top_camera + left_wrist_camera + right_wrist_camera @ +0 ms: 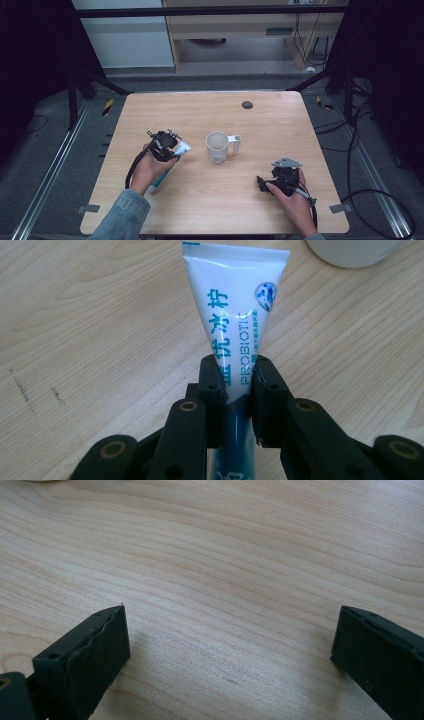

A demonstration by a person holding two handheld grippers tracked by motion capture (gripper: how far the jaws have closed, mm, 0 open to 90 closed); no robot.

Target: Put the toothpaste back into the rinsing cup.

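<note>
Your left tongs (235, 385) are clamped on the tube (235, 305), pads pressing its lower half. The tube is white with blue lettering, its flat crimped end pointing away from you toward the mug (218, 147); it sits left of centre on the table (270, 125), just left of the mug. Your right tongs (227, 650) stand wide apart over bare wood, near the right front, gripping nothing. Open wood lies between them and the mug, and on the far half. The white mug stands upright at centre, handle to the right; its inside looks bare.
</note>
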